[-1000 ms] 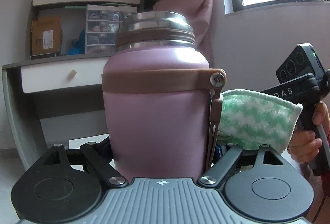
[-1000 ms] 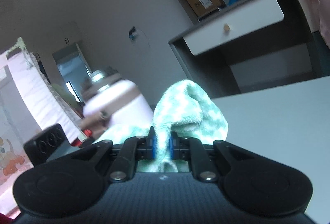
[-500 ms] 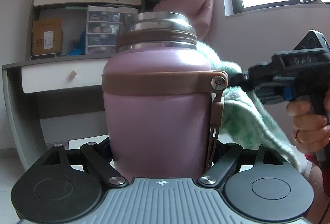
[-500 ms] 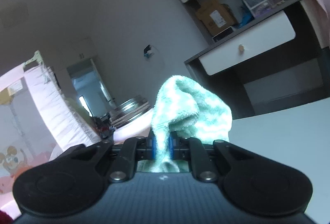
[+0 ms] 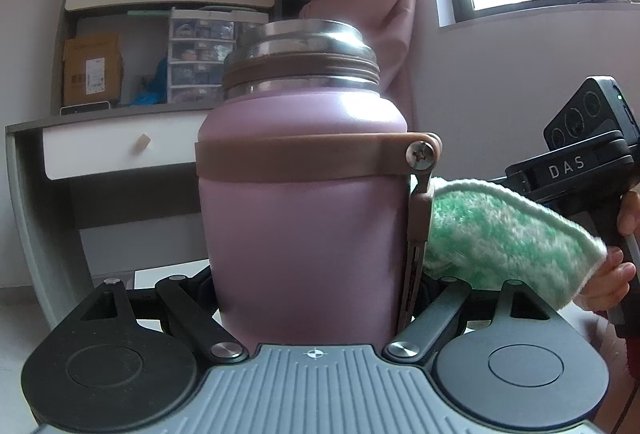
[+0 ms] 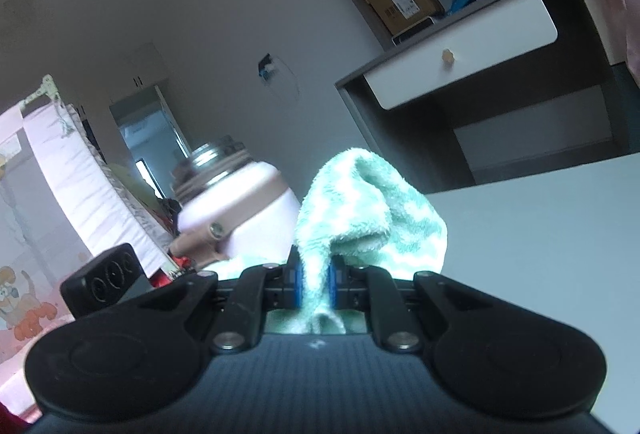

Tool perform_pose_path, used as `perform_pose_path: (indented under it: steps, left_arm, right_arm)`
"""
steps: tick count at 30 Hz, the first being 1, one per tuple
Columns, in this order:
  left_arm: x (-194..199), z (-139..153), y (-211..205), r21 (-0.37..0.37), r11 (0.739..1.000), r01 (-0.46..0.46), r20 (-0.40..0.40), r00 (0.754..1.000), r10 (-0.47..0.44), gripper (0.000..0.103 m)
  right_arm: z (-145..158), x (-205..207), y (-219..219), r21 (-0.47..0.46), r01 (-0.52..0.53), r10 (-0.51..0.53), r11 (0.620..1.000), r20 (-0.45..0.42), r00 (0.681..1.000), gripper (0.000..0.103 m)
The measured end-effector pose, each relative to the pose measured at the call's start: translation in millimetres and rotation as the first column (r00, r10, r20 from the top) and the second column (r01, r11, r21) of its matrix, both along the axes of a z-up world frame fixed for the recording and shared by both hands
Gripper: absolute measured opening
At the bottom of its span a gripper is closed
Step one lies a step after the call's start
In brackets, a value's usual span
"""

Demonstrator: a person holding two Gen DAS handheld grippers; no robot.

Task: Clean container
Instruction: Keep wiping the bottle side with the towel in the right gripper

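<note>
Green cloth (image 6: 360, 210) pinched, right tool (image 6: 314, 284) near-level.

The container (image 5: 300, 218) is matte lilac-pink with a brown band and silver steel neck; the cloth (image 5: 504, 242) is green-and-white zigzag, white-edged

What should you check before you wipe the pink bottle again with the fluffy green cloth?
1. Left gripper holding the pink flask on both sides: ok.
2. Flask upright: ok.
3. Lid off, steel threaded neck bare: ok.
4. Right gripper pinched shut on the green-and-white cloth: ok.
5. Cloth reaches the flask's side beside the brown strap: ok; whether it presses on the wall: cannot tell.
6. Dirt left on the flask: cannot tell; the far side is hidden.
</note>
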State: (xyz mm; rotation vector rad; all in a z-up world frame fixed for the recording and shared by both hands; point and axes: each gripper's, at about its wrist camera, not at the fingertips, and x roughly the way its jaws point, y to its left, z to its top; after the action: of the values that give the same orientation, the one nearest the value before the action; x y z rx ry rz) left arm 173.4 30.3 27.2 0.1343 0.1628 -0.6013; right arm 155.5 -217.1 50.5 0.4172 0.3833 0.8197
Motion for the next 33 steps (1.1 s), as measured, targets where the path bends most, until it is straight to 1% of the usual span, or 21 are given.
perform_pose_path:
  steps: [4, 6, 9, 11, 13, 15, 20, 29, 31, 33]
  left_arm:
    - [0, 1, -3, 0.002, 1.0, -0.001, -0.001, 1.0, 0.001, 0.085]
    - [0, 2, -6, -0.008, 1.0, 0.001, -0.003, 1.0, -0.001, 0.085]
    - [1, 2, -6, -0.011, 1.0, -0.003, -0.003, 1.0, 0.003, 0.085]
    - [1, 2, -4, -0.014, 1.0, 0.0, -0.003, 1.0, -0.001, 0.085]
    - [1, 1, -4, -0.018, 1.0, 0.0, -0.004, 1.0, -0.001, 0.085]
    - [2, 1, -3, -0.023, 1.0, 0.002, -0.006, 1.0, -0.002, 0.085]
    - [2, 0, -5, -0.027, 1.0, -0.006, -0.007, 1.0, 0.005, 0.085]
    - [5, 1, -3, -0.016, 1.0, -0.007, -0.006, 1.0, 0.006, 0.085]
    - [5, 1, -3, -0.015, 1.0, -0.007, -0.005, 1.0, 0.007, 0.085]
    - [5, 1, -1, -0.025, 1.0, -0.006, -0.006, 1.0, 0.006, 0.085]
  right_arm:
    - [3, -1, 1, -0.025, 0.017, -0.017, 1.0, -0.002, 1.0, 0.012]
    - [6, -6, -2, 0.016, 0.026, -0.027, 1.0, 0.022, 0.999, 0.012]
    - [10, -12, -8, 0.119, 0.012, -0.02, 0.993, 0.067, 0.998, 0.012]
    - [12, -14, -9, 0.152, -0.005, -0.007, 0.988, 0.084, 0.996, 0.012]
    - [12, -12, -6, 0.15, -0.028, 0.015, 0.988, 0.086, 0.996, 0.012]
    - [10, -10, -4, 0.133, -0.024, 0.014, 0.991, 0.078, 0.997, 0.012]
    - [0, -1, -5, 0.106, -0.015, 0.013, 0.994, 0.022, 1.0, 0.012]
    - [-3, 3, 4, -0.013, 0.022, -0.022, 1.0, 0.004, 1.0, 0.012]
    - [-3, 2, 4, -0.026, 0.026, -0.026, 0.999, 0.003, 1.0, 0.012]
    - [-2, 1, 3, -0.017, 0.028, -0.028, 0.999, 0.003, 1.0, 0.012]
